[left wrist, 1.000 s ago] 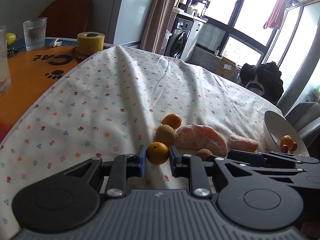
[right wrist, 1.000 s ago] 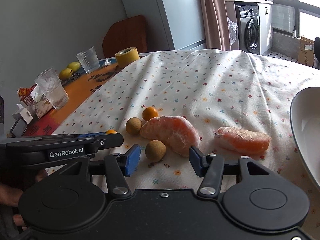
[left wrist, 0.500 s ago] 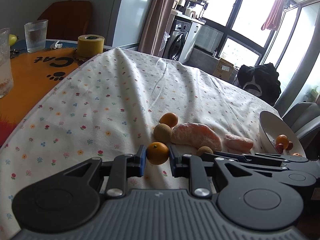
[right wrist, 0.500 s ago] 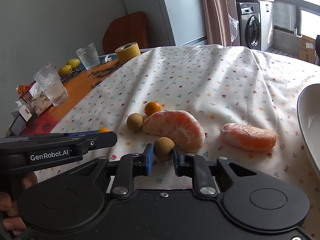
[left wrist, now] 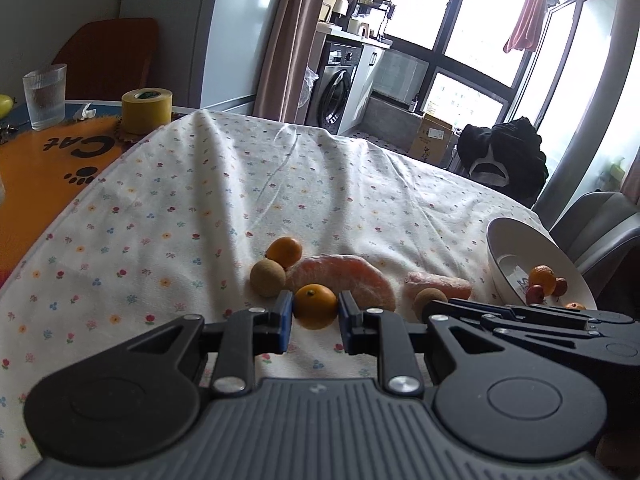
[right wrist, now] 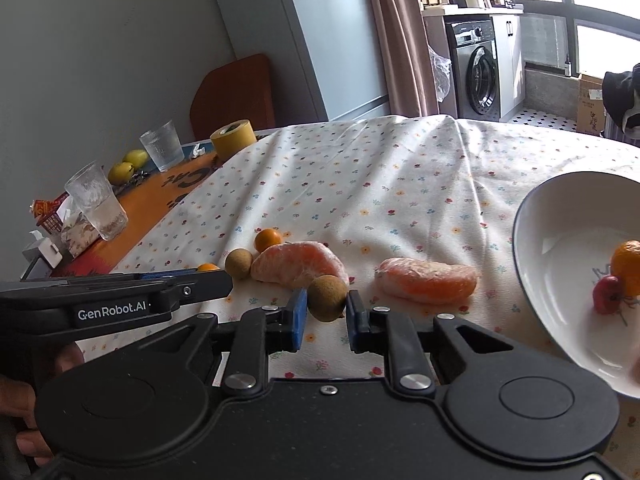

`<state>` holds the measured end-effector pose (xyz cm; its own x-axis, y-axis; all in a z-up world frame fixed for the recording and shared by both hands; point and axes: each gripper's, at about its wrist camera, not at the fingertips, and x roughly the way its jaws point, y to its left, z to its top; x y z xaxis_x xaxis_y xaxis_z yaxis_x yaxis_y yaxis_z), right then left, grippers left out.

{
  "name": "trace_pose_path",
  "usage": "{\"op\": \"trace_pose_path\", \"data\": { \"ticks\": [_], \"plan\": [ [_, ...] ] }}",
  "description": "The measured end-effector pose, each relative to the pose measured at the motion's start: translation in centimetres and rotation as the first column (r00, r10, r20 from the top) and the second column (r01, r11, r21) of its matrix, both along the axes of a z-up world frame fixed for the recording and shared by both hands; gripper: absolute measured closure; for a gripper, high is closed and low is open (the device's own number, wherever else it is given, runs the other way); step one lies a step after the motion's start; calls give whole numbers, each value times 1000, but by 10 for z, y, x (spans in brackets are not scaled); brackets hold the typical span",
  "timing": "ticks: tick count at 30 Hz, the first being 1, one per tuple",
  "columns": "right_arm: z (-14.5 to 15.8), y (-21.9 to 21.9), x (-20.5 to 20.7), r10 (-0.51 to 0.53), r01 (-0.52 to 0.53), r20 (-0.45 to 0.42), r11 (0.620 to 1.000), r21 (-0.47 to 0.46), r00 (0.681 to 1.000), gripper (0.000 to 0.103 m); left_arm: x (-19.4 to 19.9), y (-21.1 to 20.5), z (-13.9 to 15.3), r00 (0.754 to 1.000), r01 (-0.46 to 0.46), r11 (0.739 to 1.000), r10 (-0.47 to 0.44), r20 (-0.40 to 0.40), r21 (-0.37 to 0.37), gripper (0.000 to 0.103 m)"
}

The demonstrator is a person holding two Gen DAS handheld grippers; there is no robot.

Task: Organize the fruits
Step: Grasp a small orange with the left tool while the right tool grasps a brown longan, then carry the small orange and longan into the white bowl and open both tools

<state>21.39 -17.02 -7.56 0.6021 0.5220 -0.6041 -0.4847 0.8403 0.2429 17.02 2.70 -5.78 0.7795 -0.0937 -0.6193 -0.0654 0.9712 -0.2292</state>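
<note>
Both grippers lifted | left jaws clamp kumquat [left wrist: 315, 306] | right jaws clamp longan [right wrist: 327, 298] | floral tablecloth [left wrist: 224, 184]

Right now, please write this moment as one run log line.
left tool: shut on small orange | right tool: shut on longan | white bowl: some fruit inside

Open floral cloth [left wrist: 248, 168] beyond the fruit; two peeled segments [right wrist: 300, 266] and a bowl [right wrist: 532, 216] crowd the right side, glasses [right wrist: 98, 206] probably well clear at left
</note>
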Motion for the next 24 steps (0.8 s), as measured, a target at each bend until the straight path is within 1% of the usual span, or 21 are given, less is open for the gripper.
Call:
{"op": "trace_pose_path", "data": {
  "ticks": [8, 24],
  "plan": [
    [7, -32, -1, -55, 54, 21, 998, 19, 998, 84, 6, -25, 10, 999, 38, 999, -38, 20, 19, 80],
    [10, -85, -1, -144, 143, 36, 989, 48, 989, 84, 19, -74, 17, 993, 110, 993, -112, 28, 50, 80]
  ]
}}
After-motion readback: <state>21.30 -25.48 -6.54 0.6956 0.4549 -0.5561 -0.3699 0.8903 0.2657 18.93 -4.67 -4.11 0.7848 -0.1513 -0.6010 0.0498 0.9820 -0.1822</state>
